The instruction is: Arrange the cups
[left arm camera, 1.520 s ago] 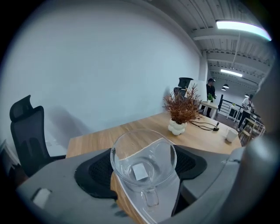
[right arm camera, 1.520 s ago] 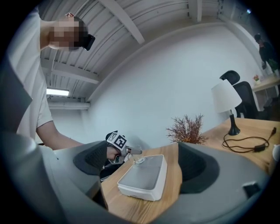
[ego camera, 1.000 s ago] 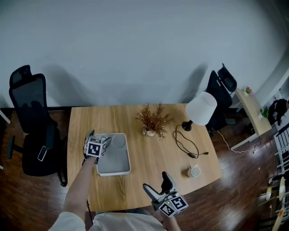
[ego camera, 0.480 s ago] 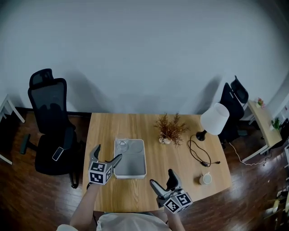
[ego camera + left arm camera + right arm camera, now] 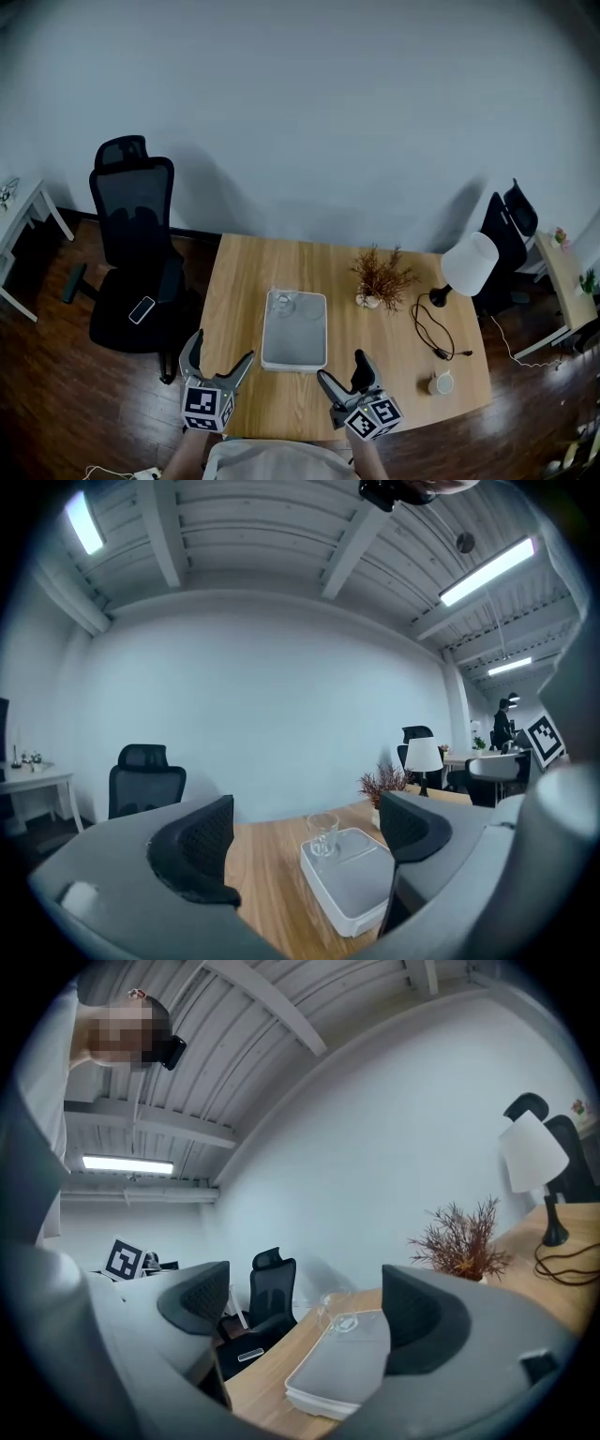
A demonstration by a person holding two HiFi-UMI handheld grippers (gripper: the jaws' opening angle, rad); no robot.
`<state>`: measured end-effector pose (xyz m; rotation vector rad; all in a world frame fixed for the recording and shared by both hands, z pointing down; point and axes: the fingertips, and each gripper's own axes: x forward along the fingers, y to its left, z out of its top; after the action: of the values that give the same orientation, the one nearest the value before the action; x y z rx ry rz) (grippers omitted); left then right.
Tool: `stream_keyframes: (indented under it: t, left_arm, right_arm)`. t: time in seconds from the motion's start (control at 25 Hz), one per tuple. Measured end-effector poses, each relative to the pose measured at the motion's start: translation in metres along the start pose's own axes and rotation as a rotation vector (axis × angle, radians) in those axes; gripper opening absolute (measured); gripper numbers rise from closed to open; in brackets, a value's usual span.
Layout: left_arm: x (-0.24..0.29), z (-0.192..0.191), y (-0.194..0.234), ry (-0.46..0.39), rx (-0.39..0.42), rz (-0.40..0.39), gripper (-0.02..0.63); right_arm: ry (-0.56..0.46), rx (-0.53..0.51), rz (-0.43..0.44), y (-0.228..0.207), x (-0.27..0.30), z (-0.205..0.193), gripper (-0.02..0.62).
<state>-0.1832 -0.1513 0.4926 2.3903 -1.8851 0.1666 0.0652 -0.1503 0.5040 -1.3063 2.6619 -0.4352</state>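
The wooden surface [image 5: 246,281] carried a white tray [image 5: 292,347] near its middle, lying lengthwise from near to far. A clear glass cup [image 5: 284,302] stood upright in the tray's far left corner. Just right of the cup, a faint round shape lay on the tray floor, too dim to make out. A white mug [image 5: 439,382] sat alone near the surface's near right corner, well apart from the tray.

The left gripper [image 5: 220,349] hung over the near left edge of the surface, pointing roughly level toward the tray. Its jaws stood well apart and were closing, and nothing was between the pads. The glass cup showed in the gap only as something far beyond them. The right gripper [image 5: 341,367] was over the near edge, just right of the tray. Its jaws were also spread wide and it gripped nothing. Neither gripper touched the tray or either cup.

At the far right of the surface stood a dried plant [image 5: 380,277] in a small pot. Right of the plant was a lamp [image 5: 469,264] with a white shade, and its black cable [image 5: 437,330] looped toward the mug. A black office chair [image 5: 136,248] stood on the dark floor to the left, with a phone [image 5: 142,308] lying on its seat. A second black chair [image 5: 511,225] stood to the far right, beyond the lamp.
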Motion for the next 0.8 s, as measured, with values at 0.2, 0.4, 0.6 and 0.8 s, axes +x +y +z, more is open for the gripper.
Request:
stream_keyframes:
  t: [0.2, 0.4, 0.6, 0.8]
  left_arm:
    - [-0.030, 0.008, 0.003, -0.040, -0.055, 0.045, 0.486]
    - [-0.041, 0.003, -0.002, -0.050, -0.089, 0.042, 0.478]
    - [-0.035, 0.009, -0.010, -0.068, -0.118, -0.003, 0.469]
    - [-0.025, 0.010, -0.027, -0.058, -0.109, -0.073, 0.488]
  right_arm:
    - [0.004, -0.013, 0.010, 0.006, 0.001, 0.002, 0.503]
    - [0.000, -0.026, 0.001, 0.006, -0.004, 0.002, 0.503]
    - [-0.011, -0.032, -0.015, 0.004, -0.011, 0.007, 0.503]
    - [-0.019, -0.032, -0.045, -0.003, -0.023, 0.009, 0.503]
